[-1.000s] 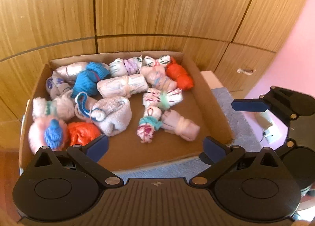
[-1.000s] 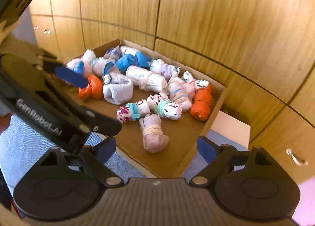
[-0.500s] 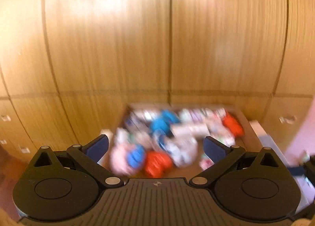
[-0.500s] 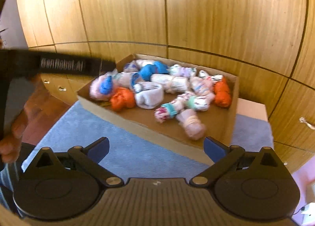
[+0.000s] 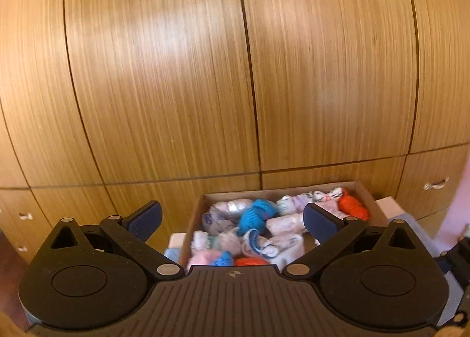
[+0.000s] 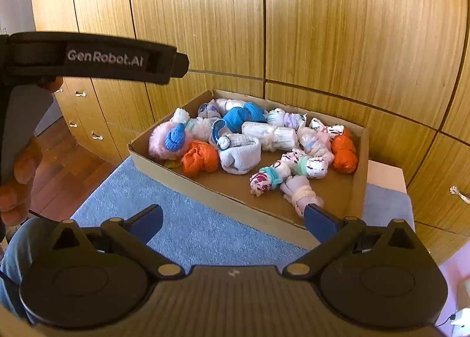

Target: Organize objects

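A shallow cardboard box (image 6: 188,179) on a blue mat holds several rolled sock bundles: orange (image 6: 199,159), blue (image 6: 242,115), pink with a blue cap (image 6: 169,140), white (image 6: 270,134) and pale pink (image 6: 302,194). My right gripper (image 6: 233,221) stands open above the mat, short of the box's near wall, with nothing between its fingers. My left gripper (image 5: 232,218) is open too and empty, raised and pulled back from the box (image 5: 192,219), whose socks (image 5: 255,215) show between its fingers. The left gripper's body (image 6: 94,56) crosses the upper left of the right wrist view.
Wooden cabinet doors (image 5: 235,72) rise right behind the box, with drawer handles (image 6: 97,136) low on the left. The blue mat (image 6: 182,225) lies in front of the box. A person's hand (image 6: 17,178) and jeans-clad leg (image 6: 17,249) are at the left edge.
Both grippers have drawn back from the box. The left one rose and tilted upward, so the cabinet now fills its view. The right gripper's jaws widened slightly.
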Demonstrator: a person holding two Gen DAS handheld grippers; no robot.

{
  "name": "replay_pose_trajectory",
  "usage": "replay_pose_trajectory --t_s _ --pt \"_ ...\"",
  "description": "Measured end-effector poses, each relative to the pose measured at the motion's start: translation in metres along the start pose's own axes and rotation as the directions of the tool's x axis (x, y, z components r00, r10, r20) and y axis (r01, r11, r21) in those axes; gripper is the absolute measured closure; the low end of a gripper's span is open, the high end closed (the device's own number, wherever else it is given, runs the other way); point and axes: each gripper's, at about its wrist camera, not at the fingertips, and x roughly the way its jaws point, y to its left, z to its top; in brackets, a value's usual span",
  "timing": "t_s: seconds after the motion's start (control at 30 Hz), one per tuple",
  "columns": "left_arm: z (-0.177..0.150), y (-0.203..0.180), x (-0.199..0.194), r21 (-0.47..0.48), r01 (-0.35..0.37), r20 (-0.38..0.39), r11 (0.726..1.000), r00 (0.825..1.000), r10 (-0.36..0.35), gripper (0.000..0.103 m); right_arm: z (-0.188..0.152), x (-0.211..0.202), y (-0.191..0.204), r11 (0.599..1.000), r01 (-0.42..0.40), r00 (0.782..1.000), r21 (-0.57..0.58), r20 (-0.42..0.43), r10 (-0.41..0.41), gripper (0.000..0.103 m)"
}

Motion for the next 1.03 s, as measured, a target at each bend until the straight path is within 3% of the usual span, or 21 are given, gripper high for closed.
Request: replay_pose_trajectory --t_s 0.5,1.03 --pt "-0.001 0.002 -0.002 0.008 0.009 -0.016 1.0 1.0 -0.009 0.001 0.007 0.014 -0.001 0.999 0.038 0.999 0.039 -0.012 -0.038 0.001" --pt "-0.003 0.003 0.006 0.012 0.095 -0.052 0.995 0.994 -0.094 0.001 0.015 0.028 -0.002 0.997 0.063 0.998 0.05 -0.024 -0.062 0.001"
